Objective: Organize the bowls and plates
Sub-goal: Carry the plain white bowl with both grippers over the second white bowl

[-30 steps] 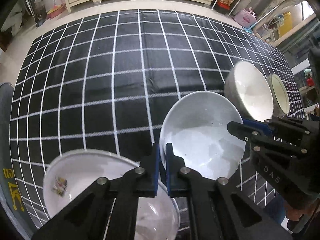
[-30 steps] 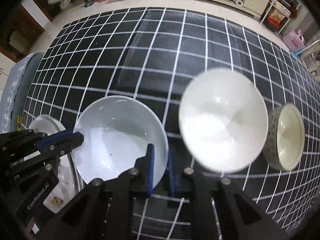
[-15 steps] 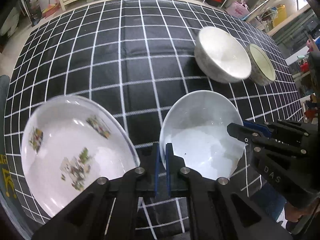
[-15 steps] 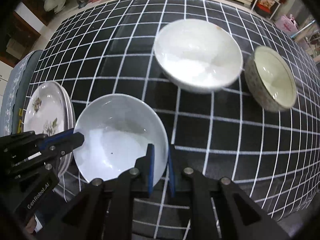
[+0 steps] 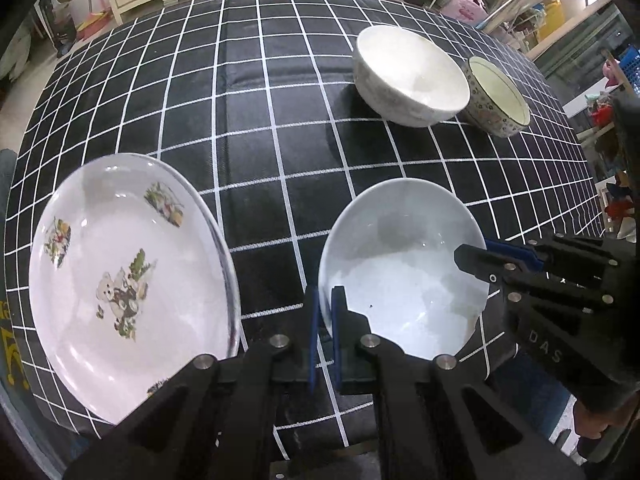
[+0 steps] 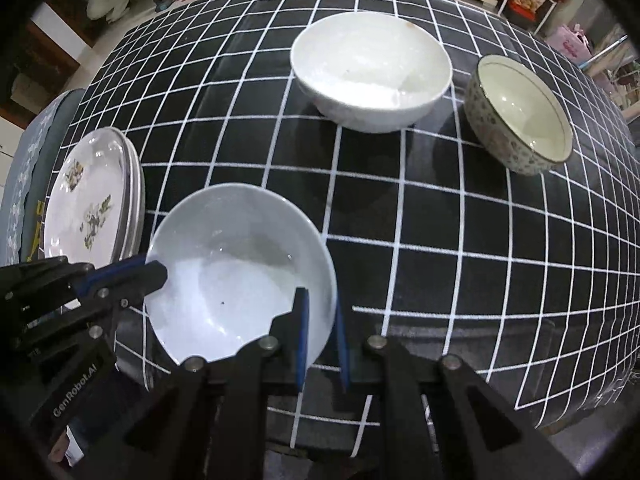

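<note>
Both my tongs are clenched on one thing: the plain white ceramic bowl point(image 5: 404, 276), held clear above the black white-grid tablecloth point(image 5: 248, 92). My left gripper point(image 5: 325, 320) pinches its near-left rim, blue pads tight either side of the wall; my right gripper point(image 6: 322, 324) is nipped on the opposite rim. In the right view the bowl sits just right of the stack of flowered white plates point(image 6: 94, 196), near the table's front edge. Farther back stand the large white bowl point(image 6: 372, 68) and, just beside it, the small patterned bowl with cream inside point(image 6: 520, 114); can't tell if they touch. My guess: this bowl goes into the large white one. To do it well: keep both hands level and moving together so the rim doesn't twist out of either pinch, centre over the target, lower until it seats, then release both sides together. Risk is rim clipping rim, or one side slipping
</note>
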Available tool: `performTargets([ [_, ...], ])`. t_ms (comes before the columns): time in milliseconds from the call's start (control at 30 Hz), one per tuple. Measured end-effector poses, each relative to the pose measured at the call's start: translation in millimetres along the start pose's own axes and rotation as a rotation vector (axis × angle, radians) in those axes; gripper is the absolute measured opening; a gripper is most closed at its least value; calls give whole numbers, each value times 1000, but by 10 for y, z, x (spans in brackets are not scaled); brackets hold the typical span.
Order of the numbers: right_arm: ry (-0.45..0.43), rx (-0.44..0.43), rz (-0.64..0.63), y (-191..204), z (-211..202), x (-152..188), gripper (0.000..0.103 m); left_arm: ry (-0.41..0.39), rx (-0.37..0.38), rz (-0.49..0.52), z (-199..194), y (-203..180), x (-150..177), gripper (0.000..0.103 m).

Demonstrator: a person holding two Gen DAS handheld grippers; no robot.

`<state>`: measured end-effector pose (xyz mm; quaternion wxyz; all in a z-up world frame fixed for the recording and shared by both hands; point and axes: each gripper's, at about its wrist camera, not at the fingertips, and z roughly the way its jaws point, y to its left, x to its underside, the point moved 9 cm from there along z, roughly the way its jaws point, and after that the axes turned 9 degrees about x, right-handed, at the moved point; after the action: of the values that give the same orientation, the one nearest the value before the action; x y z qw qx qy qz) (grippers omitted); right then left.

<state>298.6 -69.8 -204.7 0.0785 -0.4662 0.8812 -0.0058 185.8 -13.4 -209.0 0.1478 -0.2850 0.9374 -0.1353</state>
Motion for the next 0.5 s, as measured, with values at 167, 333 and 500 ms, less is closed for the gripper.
performTargets([
  [167, 4, 9, -6, -60, -30, 14, 16, 20, 13, -14, -13, -8, 13, 5],
  [333, -6, -10, 7, -209, -183, -101, 16, -4, 38, -15, -214, -11, -113, 5],
  [500, -44, -38, 36, -441, -458, -404, 16, -56, 49, -1, -556, -79, -397, 5],
])
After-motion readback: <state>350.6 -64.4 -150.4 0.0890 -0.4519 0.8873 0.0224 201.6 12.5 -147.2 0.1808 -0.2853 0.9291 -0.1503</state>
